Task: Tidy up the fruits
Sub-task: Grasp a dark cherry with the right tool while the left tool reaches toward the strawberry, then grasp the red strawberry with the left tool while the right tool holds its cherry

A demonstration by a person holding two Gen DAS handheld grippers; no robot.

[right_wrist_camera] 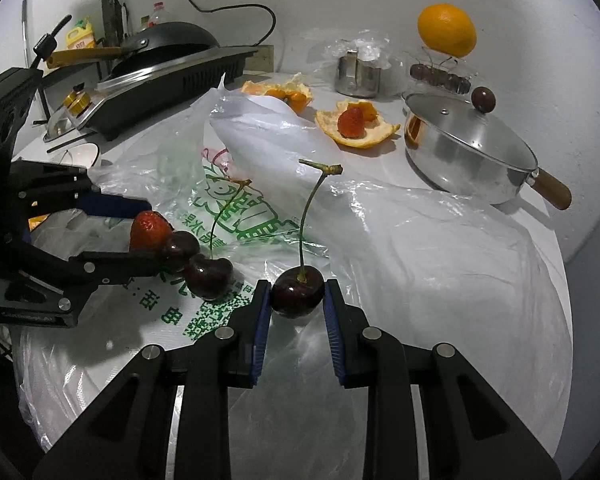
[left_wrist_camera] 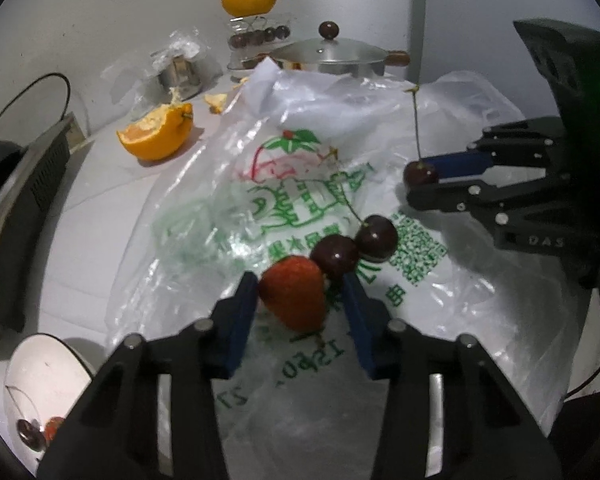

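Observation:
A red strawberry (left_wrist_camera: 294, 300) lies on a printed plastic bag (left_wrist_camera: 300, 200) between the blue pads of my left gripper (left_wrist_camera: 300, 280). The left pad touches it and a gap shows at the right pad, so the jaws stand open. Two dark cherries (left_wrist_camera: 334, 256) (left_wrist_camera: 376, 236) sit just beyond the strawberry, the nearer one at my right fingertip. My right gripper (right_wrist_camera: 298, 284) is shut on a third cherry (right_wrist_camera: 298, 296), whose long stem points up. In the left wrist view that gripper (left_wrist_camera: 418, 178) holds the cherry (left_wrist_camera: 420, 174) at the right, just above the bag.
A white bowl (left_wrist_camera: 24, 368) at the lower left holds a cherry and a strawberry. Orange peel (right_wrist_camera: 358, 136) with a strawberry (right_wrist_camera: 352, 122) on it lies behind the bag. A lidded steel pot (right_wrist_camera: 468, 144), an orange on a stand (right_wrist_camera: 446, 30) and a cooker with a wok (right_wrist_camera: 172, 72) line the back.

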